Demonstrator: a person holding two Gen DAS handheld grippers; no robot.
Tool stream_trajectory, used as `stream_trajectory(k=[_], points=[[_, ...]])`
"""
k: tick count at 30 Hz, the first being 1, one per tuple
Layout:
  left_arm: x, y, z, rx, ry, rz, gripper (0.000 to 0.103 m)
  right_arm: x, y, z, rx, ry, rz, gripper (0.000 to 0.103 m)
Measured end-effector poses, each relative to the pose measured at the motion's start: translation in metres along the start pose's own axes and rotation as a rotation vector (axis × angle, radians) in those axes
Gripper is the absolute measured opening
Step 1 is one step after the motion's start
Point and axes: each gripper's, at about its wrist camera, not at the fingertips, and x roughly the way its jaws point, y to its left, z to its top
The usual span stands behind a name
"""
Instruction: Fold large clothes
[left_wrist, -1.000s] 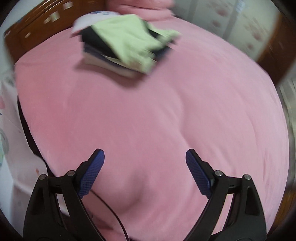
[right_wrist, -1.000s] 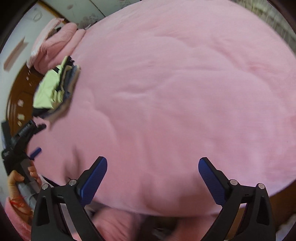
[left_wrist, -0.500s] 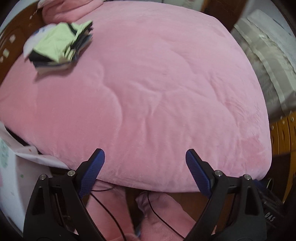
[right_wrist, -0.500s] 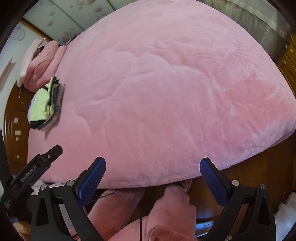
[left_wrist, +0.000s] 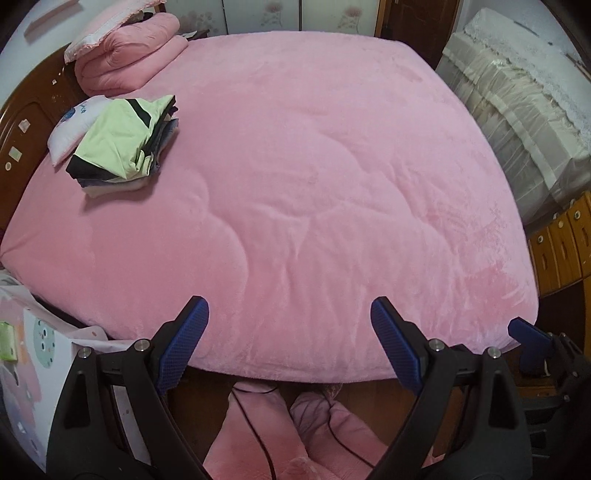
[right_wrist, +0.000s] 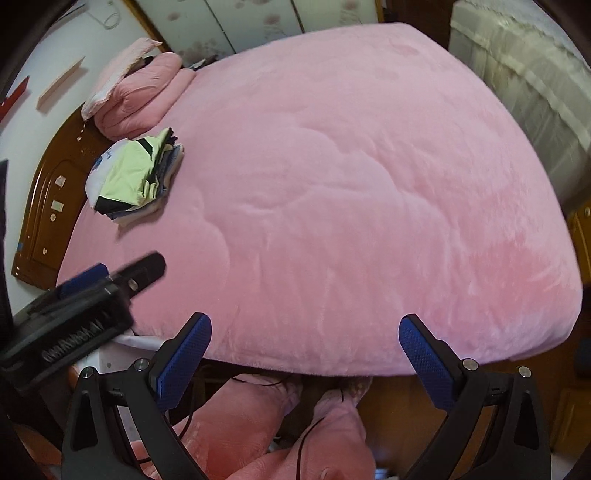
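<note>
Seeing both jaw pairs apart and empty, I'd send left gripper (left_wrist: 290, 349), nearer than right gripper (right_wrist: 304, 356), up-left to the clothes stack (left_wrist: 123, 142).

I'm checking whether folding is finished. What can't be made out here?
- Stack of folded clothes: lower layers hidden under the green top in both views; count unclear.
- Left gripper: blurred in the right wrist view.
- Right gripper: cut off behind the left gripper's arm.

clothes stack (left_wrist: 122, 144) on bed (left_wrist: 314, 192) far left, by headboard (left_wrist: 26, 122)
</note>
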Motion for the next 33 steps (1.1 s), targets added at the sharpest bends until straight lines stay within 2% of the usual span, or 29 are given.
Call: stream_trajectory(k=[4,8,12,17,24,26,27,33], points=[[-0.012,0.010,0.002,-0.038,-0.032,0.020,0.088,-0.017,0.014,0.014,0.018,0.016,0.010,0.102],[-0.023,0.009,-0.007,0.001,-0.040,0.030,0.088,-0.033,0.019,0.028,-0.002,-0.041,-0.042,0.102],[-0.033,0.000,-0.016,0.049,-0.048,0.030,0.088,-0.052,0.021,0.022,0.016,-0.084,-0.055,0.103],[-0.046,0.002,-0.018,0.037,-0.110,0.047,0.089,-0.068,0.033,0.012,-0.012,-0.118,-0.062,0.103],[-0.043,0.010,-0.018,-0.009,-0.081,0.023,0.092,-0.077,0.041,0.005,-0.041,-0.125,-0.066,0.103],[-0.043,0.013,-0.017,-0.019,-0.082,0.024,0.097,-0.080,0.038,0.007,-0.044,-0.129,-0.066,0.103],[-0.042,0.014,-0.017,-0.025,-0.082,0.029,0.102,-0.082,0.037,0.007,-0.042,-0.131,-0.063,0.103],[-0.043,0.013,-0.018,-0.016,-0.086,0.040,0.102,-0.084,0.019,0.015,-0.013,-0.122,-0.057,0.103]])
